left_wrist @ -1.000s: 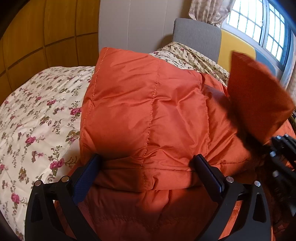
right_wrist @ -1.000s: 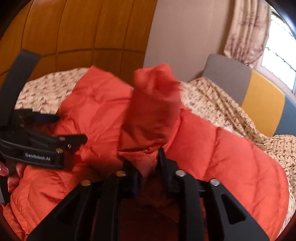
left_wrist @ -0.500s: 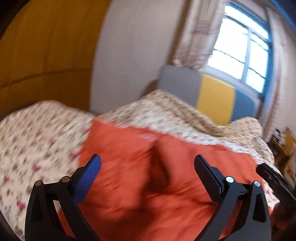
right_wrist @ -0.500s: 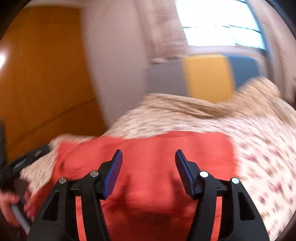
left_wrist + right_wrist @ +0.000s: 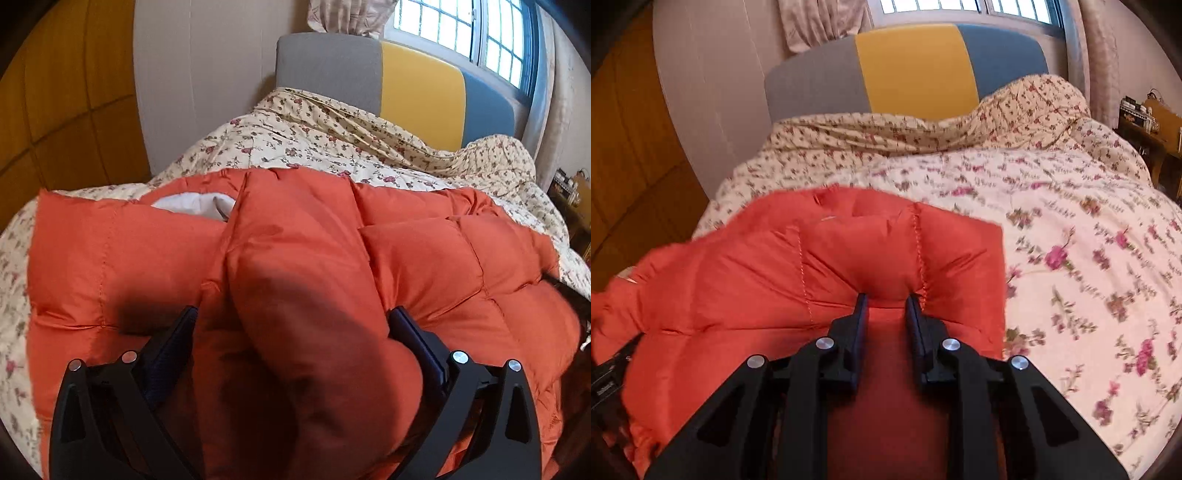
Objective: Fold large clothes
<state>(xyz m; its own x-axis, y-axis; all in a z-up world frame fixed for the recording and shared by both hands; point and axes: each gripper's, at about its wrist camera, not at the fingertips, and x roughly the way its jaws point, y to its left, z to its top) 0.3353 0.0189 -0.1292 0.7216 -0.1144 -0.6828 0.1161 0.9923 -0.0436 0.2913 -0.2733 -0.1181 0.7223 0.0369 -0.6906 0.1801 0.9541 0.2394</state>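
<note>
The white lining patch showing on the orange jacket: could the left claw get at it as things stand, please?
Probably yes. The white lining lies exposed ahead of the left claw, with only the orange jacket sleeve bulging between its wide-open jaws; nothing covers it.

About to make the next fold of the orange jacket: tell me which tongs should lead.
Right, probably. The right tongs are closing on a pinched ridge of the orange jacket near its edge; the left tongs stand wide open around a puffy fold.

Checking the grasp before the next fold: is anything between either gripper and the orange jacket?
Nothing visible. The right gripper is closing with a fold of the orange jacket between its pads; the left gripper stands open around a puffy roll of it.
</note>
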